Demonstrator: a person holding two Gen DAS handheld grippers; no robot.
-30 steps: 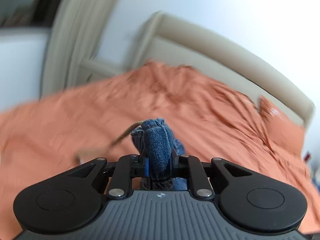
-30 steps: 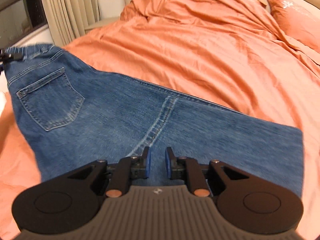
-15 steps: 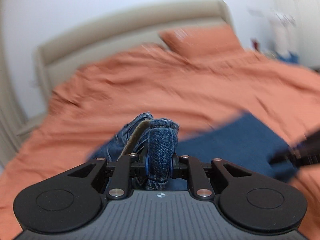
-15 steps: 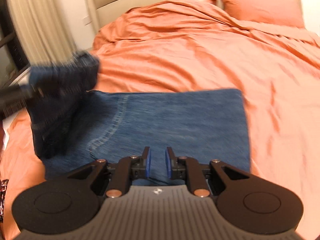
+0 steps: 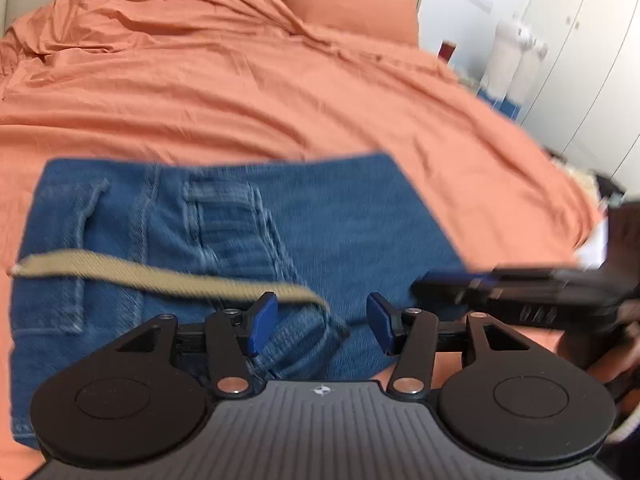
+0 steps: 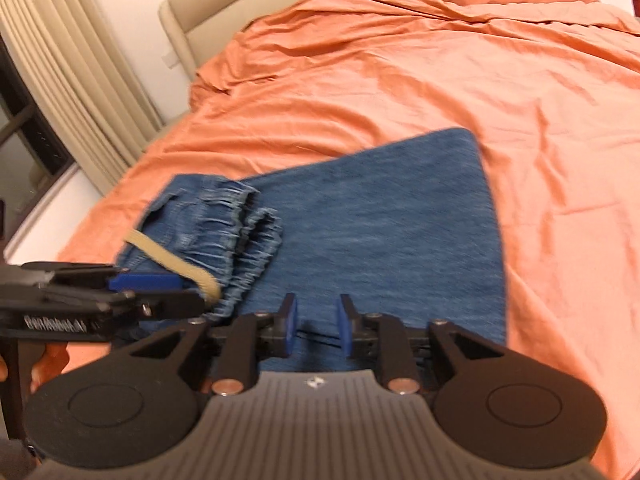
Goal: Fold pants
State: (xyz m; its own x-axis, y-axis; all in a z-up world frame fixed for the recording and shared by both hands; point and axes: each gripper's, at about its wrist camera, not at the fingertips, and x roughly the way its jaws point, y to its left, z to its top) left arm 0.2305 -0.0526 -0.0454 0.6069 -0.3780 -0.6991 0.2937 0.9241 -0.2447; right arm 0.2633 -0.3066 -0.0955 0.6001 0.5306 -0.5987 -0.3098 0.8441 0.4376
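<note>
Blue jeans [image 5: 248,232] lie folded over on the orange bed, also seen in the right wrist view [image 6: 380,232]. The elastic waistband [image 6: 240,232] rests on top of the legs at the left, with a tan drawstring [image 5: 160,276] trailing across it. My left gripper [image 5: 322,326] is open just above the waistband, holding nothing. My right gripper [image 6: 314,326] is open over the near edge of the jeans, empty. The right gripper also shows at the right of the left wrist view [image 5: 452,284]. The left gripper shows at the left of the right wrist view [image 6: 160,292].
The orange duvet [image 5: 240,80] covers the bed around the jeans. An orange pillow [image 5: 344,0] and beige headboard [image 6: 208,4] are at the far end. Beige curtains [image 6: 72,76] and a window stand at left; white wardrobe doors [image 5: 580,40] at right.
My left gripper carried the waistband over onto the legs, then opened and let it go. The right gripper opened wider over the near edge.
</note>
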